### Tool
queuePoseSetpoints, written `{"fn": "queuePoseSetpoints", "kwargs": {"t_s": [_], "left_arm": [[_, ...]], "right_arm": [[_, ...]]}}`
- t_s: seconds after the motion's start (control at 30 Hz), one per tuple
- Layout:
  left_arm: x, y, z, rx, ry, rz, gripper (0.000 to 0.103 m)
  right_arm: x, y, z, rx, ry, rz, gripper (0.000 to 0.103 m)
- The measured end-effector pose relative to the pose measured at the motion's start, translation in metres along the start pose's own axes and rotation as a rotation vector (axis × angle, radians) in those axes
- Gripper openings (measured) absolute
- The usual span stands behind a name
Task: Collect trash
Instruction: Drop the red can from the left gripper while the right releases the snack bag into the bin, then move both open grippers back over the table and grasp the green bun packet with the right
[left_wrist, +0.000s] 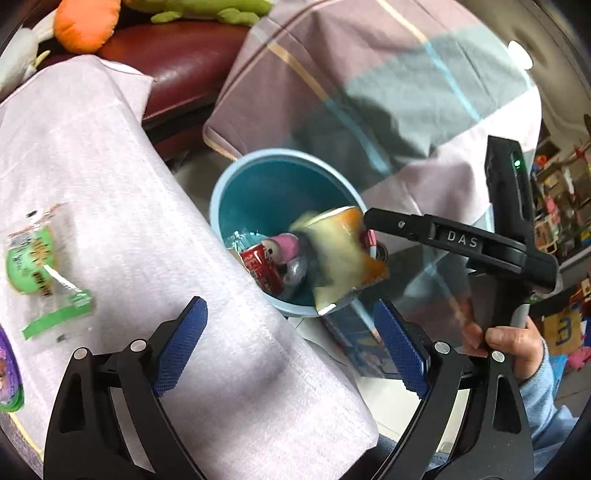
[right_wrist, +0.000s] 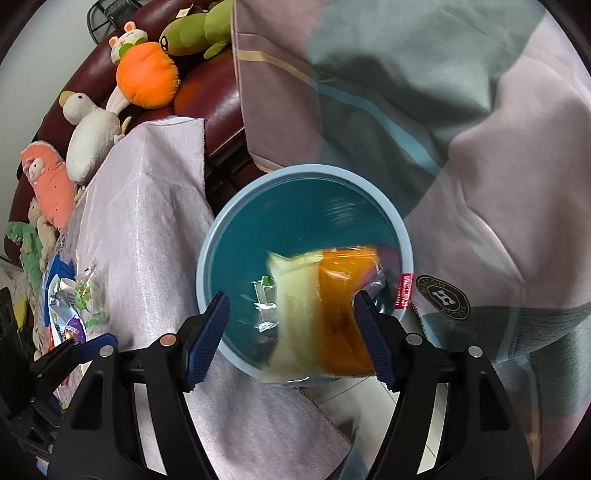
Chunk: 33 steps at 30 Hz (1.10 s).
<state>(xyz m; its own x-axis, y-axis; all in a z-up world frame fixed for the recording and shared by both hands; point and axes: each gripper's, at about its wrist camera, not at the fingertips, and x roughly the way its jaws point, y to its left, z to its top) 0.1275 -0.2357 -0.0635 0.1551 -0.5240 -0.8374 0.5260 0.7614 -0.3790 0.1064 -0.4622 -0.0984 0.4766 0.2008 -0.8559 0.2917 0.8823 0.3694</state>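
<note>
The light, crinkly yellow-and-orange wrapper (right_wrist: 321, 310) hangs blurred over the blue bin (right_wrist: 207, 258), apparently loose between the right gripper's (right_wrist: 295, 325) parted fingers, while the left gripper (left_wrist: 291, 347) gapes empty above the bench (left_wrist: 110, 184).

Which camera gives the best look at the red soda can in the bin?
The left wrist view: the red can lies in the blue bin with its side exposed. In the right wrist view, the yellow-orange wrapper covers it almost completely.
</note>
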Motion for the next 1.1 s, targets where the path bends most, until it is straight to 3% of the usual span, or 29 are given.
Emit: {"fn": "queuePoseSetpoints", "kwargs": {"t_s": [0.37,0.8,1.1], "left_arm": [[-0.037,0.032,-0.019,-0.085,-0.068,-0.012,0.093],[-0.112,0.097,-0.054,-0.201,-0.212,0.042,0.094],[-0.140,0.155,-0.087,-0.328,-0.265,0.079,0.094]], "right_arm": [[-0.021,0.033,-0.002,-0.031,-0.007,-0.030,0.075],[-0.040,0.120,-0.018,-0.179,-0.021,-0.016,0.077],[-0.031,0.177,-0.032,-0.294,0.017,-0.015,0.077]]}}
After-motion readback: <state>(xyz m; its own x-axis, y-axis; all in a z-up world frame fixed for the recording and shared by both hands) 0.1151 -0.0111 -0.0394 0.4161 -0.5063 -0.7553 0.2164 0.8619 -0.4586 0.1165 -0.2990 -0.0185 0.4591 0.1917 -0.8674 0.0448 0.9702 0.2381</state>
